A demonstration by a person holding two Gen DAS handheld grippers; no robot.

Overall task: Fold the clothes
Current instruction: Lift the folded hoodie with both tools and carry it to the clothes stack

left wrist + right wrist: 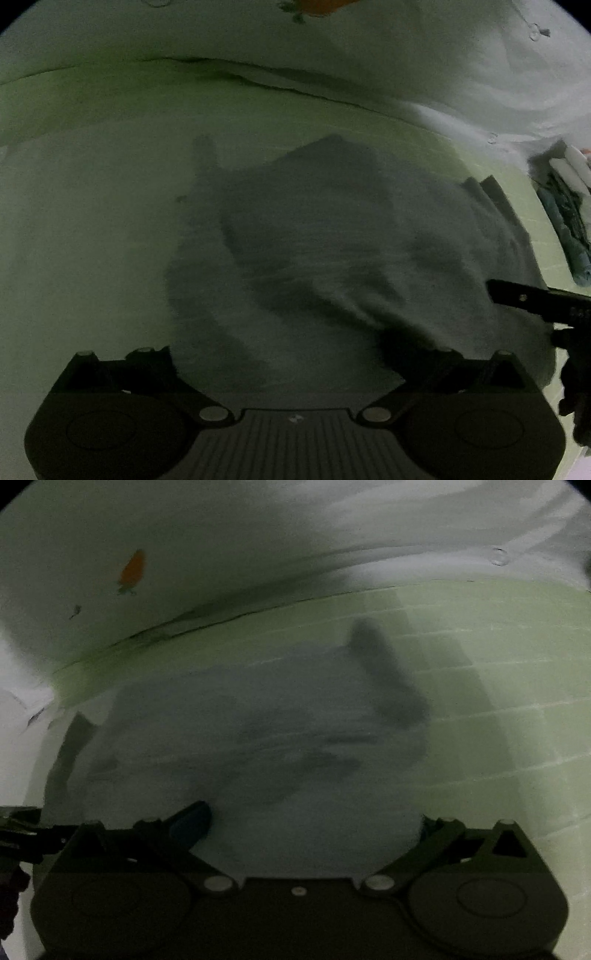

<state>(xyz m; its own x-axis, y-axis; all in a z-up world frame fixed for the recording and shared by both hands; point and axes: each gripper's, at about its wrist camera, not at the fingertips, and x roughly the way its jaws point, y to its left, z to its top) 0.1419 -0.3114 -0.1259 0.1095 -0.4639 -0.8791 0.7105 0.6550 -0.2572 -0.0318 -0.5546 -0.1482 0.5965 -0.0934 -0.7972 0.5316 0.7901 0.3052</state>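
Observation:
A grey garment (314, 240) lies spread and rumpled on a pale green checked sheet (92, 221). My left gripper (291, 354) hangs just above its near edge, open wide, with cloth below the gap and nothing pinched. In the right wrist view the same garment (258, 738) fills the middle, blurred. My right gripper (310, 823) is open wide over its near edge, and its left fingertip (195, 819) shows a blue pad. A black finger (517, 297) of the right gripper reaches in over the garment's right side in the left wrist view.
A white quilt with an orange carrot print (133, 568) is bunched along the far side of the sheet (480, 664). A pile of dark and white clothes (565, 206) lies at the right edge. The light is dim.

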